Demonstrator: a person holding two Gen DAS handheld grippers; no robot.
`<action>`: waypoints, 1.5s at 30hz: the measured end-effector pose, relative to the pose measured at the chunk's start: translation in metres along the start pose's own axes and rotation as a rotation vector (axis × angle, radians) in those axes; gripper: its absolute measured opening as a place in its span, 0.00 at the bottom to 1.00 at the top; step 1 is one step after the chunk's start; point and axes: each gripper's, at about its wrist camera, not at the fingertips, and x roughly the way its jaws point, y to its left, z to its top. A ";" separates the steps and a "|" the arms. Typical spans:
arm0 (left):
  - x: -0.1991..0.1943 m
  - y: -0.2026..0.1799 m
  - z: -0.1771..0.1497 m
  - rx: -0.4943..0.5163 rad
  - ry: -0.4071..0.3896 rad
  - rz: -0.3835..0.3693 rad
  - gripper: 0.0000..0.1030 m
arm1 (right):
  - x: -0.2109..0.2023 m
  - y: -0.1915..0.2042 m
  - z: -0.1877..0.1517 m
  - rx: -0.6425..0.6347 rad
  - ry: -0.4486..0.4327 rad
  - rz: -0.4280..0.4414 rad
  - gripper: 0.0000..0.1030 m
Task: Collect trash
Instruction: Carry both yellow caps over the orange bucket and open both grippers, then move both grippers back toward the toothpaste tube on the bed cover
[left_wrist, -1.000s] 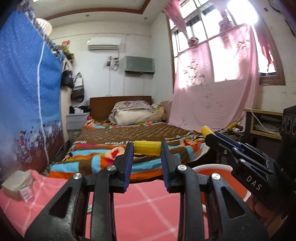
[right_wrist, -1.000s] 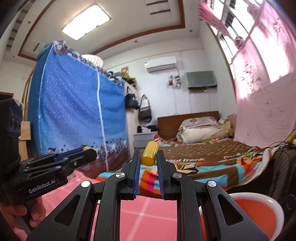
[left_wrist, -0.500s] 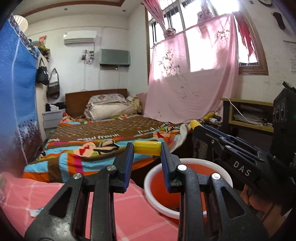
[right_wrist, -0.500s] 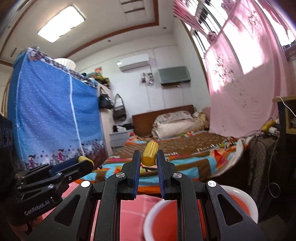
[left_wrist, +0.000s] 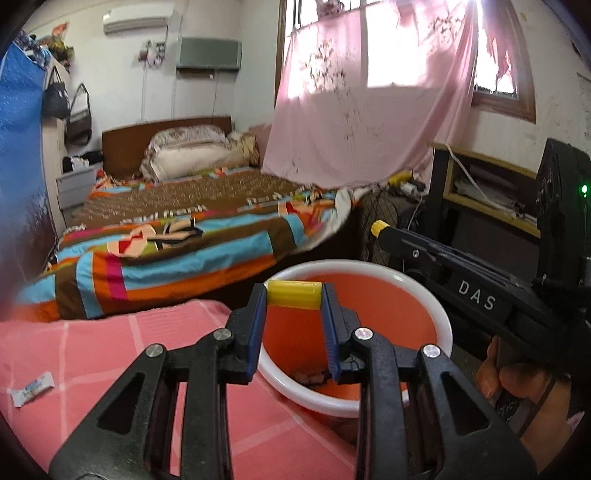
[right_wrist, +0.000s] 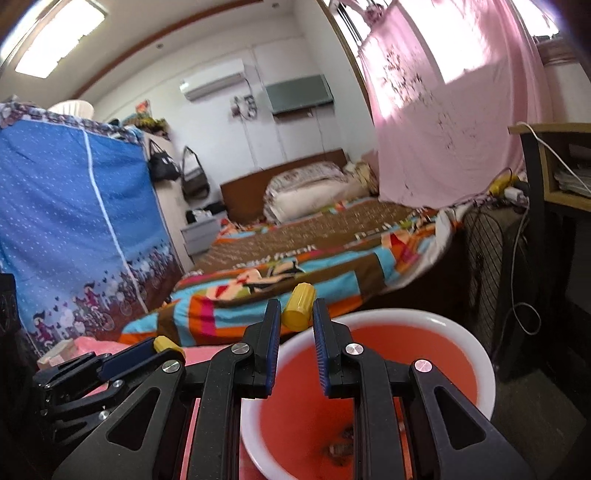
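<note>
My left gripper (left_wrist: 294, 297) is shut on a yellow tube piece (left_wrist: 294, 294), held crosswise between the tips above the near rim of a red basin with a white rim (left_wrist: 445, 321). My right gripper (right_wrist: 295, 314) is shut on a yellow cap (right_wrist: 298, 307) and holds it over the basin's (right_wrist: 484, 365) far left rim. Dark scraps (right_wrist: 338, 448) lie in the basin's bottom. The right gripper also shows in the left wrist view (left_wrist: 380, 227), to the right above the basin. The left gripper shows at the lower left of the right wrist view (right_wrist: 164, 343).
A pink checked cloth (left_wrist: 92, 354) covers the table, with a small white wrapper (left_wrist: 32, 384) lying at its left. A bed with a striped cover (left_wrist: 177, 236) stands behind. A dark shelf unit (left_wrist: 487, 199) and cables stand at the right. A blue wardrobe (right_wrist: 70, 229) stands at the left.
Both grippers have swung right and tipped down, so the red basin now lies under their tips. Each still holds its yellow piece.
</note>
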 end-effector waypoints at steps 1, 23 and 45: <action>0.003 -0.001 -0.001 -0.001 0.014 -0.006 0.30 | 0.002 -0.001 -0.001 0.004 0.012 -0.002 0.15; 0.034 -0.008 -0.011 -0.067 0.152 -0.063 0.43 | 0.012 -0.017 -0.003 0.082 0.089 -0.045 0.16; -0.041 0.060 -0.007 -0.204 -0.085 0.221 0.58 | 0.003 0.016 0.001 0.009 -0.025 0.003 0.43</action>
